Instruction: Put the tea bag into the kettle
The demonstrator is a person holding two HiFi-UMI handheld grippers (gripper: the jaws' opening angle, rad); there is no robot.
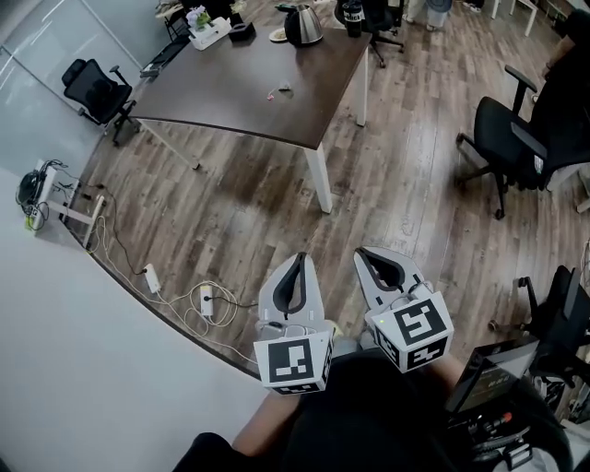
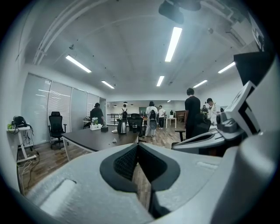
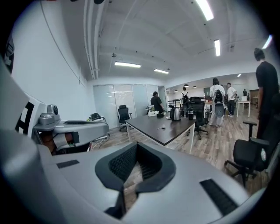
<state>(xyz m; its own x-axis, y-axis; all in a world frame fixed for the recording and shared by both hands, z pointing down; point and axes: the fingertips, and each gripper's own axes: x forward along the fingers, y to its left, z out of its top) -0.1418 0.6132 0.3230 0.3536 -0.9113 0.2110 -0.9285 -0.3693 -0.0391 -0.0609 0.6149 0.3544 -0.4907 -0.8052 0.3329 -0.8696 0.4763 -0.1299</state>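
Left gripper [image 1: 298, 267] is held low near the person's body; its jaws are closed tip to tip with nothing between them, and the left gripper view shows only floor behind the meeting pads. Right gripper [image 1: 367, 256] sits just beside it, to its right, with its jaws also pressed together and empty. Both point forward over the wood floor [image 1: 406, 203].

Tea bag [image 1: 285, 89] is a small pale item lying on the dark table [image 1: 221, 92], well ahead of both sets of jaws and slightly left of the left jaw line. It is apart from both grippers. Kettle [image 1: 302, 25] is metal with a dark handle and stands upright at the table's far edge, beyond the tea bag and well apart from it. In the right gripper view the kettle appears above and right of the jaw tips, the tea bag just below it on the tabletop.

Black office chair [image 1: 502, 147] stands ahead and well right of the right jaws. Another black chair [image 1: 92, 88] is far ahead-left of the left jaws. Cables and a power strip [image 1: 198, 300] lie on the floor just left of the left jaws. People [image 2: 192, 111] stand far ahead, past the table.
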